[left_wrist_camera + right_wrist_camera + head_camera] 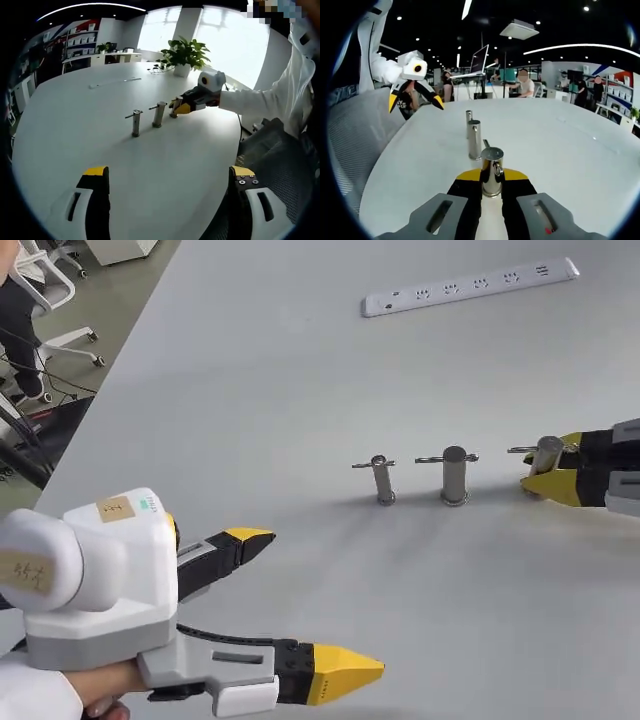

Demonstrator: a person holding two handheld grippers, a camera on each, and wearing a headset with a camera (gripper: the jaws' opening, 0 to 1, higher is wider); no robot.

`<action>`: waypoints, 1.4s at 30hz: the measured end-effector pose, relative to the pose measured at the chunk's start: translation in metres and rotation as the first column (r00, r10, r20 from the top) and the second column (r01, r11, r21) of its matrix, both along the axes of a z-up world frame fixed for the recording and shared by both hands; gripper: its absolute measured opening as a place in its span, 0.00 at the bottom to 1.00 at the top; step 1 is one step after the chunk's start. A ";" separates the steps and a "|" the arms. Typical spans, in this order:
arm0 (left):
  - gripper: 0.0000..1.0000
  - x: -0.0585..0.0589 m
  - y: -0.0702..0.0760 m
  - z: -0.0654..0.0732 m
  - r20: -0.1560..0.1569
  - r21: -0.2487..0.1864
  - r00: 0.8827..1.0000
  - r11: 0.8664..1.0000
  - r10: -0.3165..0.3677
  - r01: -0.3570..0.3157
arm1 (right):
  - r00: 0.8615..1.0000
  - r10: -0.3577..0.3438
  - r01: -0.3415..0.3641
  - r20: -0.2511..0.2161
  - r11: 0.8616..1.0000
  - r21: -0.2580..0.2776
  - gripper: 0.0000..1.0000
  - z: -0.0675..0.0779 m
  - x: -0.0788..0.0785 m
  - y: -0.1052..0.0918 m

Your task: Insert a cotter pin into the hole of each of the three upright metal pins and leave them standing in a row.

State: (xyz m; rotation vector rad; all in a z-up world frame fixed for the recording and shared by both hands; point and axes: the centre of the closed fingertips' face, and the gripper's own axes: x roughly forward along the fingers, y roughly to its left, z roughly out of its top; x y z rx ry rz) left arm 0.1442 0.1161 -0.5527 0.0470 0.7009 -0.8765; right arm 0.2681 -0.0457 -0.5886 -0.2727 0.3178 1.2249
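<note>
Standing in a row at the head view's middle right were the narrow pin [383, 482], the middle pin [455, 478] and the rightmost pin [547, 454], each with a cotter pin [432, 459] through its top; the right gripper [549, 464] clamped the rightmost pin at the right edge, and the left gripper [305, 600] sat lower left, jaws apart. The left gripper view had its own jaws wide apart at the bottom, the row at centre. The right gripper view showed its jaws pinching the rightmost pin at lower centre.
</note>
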 end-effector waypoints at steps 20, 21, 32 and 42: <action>0.99 0.006 0.000 0.016 0.046 -0.039 0.998 0.999 0.030 -0.028 | 0.992 -0.114 0.118 -0.048 0.990 0.074 0.35 0.031 0.003 -0.006; 0.99 0.008 -0.001 0.020 0.062 -0.044 0.998 0.999 0.032 -0.029 | 0.987 -0.147 0.151 -0.066 0.986 0.071 0.43 0.034 0.003 -0.010; 0.99 0.019 -0.008 0.047 0.155 -0.124 0.985 0.991 0.071 -0.052 | 0.934 -0.332 0.343 -0.128 0.936 0.078 0.83 0.082 -0.042 -0.030; 0.99 0.007 0.000 0.051 0.165 -0.161 0.980 0.983 0.113 -0.086 | 0.917 -0.373 0.373 -0.141 0.927 -0.021 0.87 0.085 -0.093 -0.035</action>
